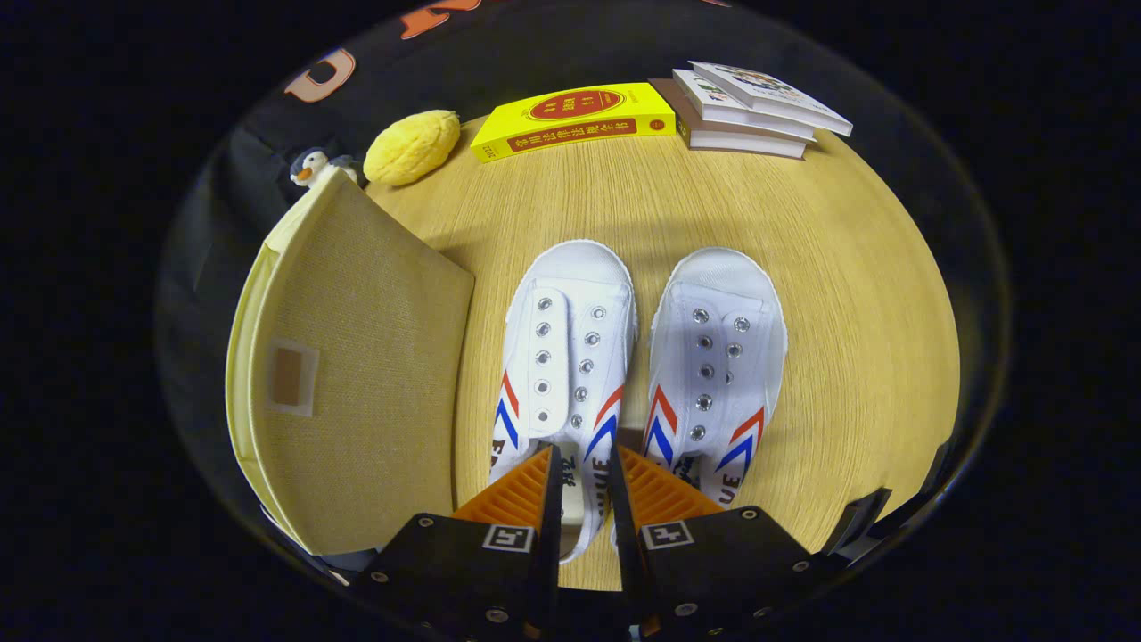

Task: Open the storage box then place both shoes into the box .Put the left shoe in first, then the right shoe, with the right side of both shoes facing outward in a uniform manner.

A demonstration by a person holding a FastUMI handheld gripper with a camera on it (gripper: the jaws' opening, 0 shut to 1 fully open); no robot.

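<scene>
Both tool point(584, 481) fingers clamp left shoe's point(566, 357) heel.

"UE" on right shoe point(718, 374)

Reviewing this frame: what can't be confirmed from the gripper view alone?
- Whether the gripper presses the left shoe: its fingers straddle the shoe's heel edge, but they cover the contact.
- The heel ends of the left shoe and the right shoe: covered by the fingers.
- The storage box: its lid faces the camera, so the inside is hidden, and whether it is latched cannot be told.
- The small penguin toy: partly behind the box.
</scene>
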